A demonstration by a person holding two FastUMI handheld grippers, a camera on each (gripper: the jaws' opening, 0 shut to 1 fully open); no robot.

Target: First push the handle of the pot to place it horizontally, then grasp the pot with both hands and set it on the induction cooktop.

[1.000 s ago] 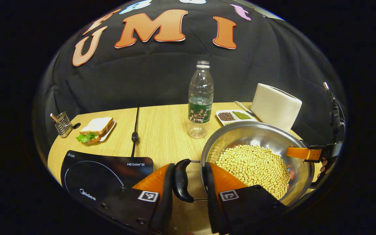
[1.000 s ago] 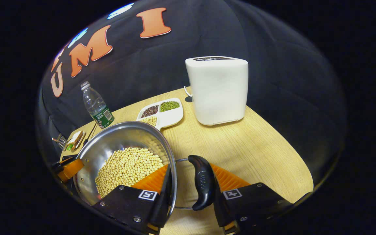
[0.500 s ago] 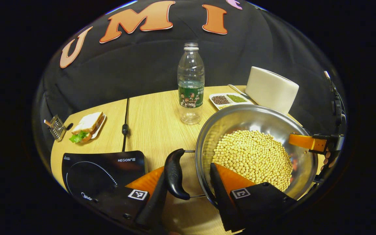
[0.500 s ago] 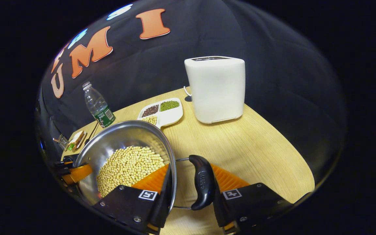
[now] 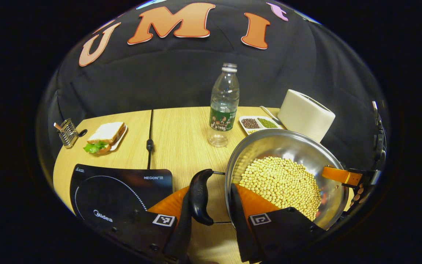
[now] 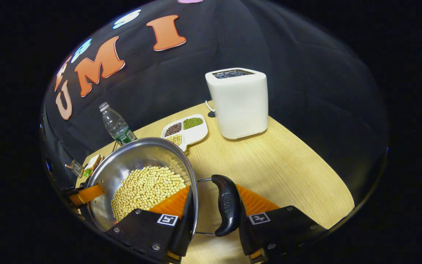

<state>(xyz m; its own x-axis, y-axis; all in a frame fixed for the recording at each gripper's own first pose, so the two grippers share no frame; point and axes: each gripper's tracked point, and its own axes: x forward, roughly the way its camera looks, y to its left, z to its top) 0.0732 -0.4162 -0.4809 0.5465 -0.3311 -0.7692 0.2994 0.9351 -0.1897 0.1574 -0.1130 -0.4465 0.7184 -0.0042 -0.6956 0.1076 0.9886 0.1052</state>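
Observation:
A steel pot [image 5: 288, 146] of yellow soybeans [image 5: 280, 183] hangs between my two grippers. My left gripper [image 5: 211, 209] is shut across the pot's black left handle [image 5: 199, 196] and rim, one finger inside the wall. My right gripper [image 6: 214, 214] grips the black right handle [image 6: 226, 209] and rim of the pot [image 6: 134, 157] the same way. The black induction cooktop [image 5: 115, 187] lies on the table to the pot's left. Each view shows the other gripper across the pot: the right gripper [image 5: 343, 175], the left gripper [image 6: 86, 194].
A water bottle [image 5: 222, 110] stands behind the pot, with a divided dish of beans [image 6: 187, 130] and a white toaster [image 6: 238, 104] to the right. A sandwich plate [image 5: 104, 136], a small wire rack [image 5: 66, 132] and a black cable [image 5: 149, 143] lie behind the cooktop.
Both grippers have kept their hold on the handles. The right gripper view has risen, so the toaster's top slots now show. The left gripper view rocked down and came back.

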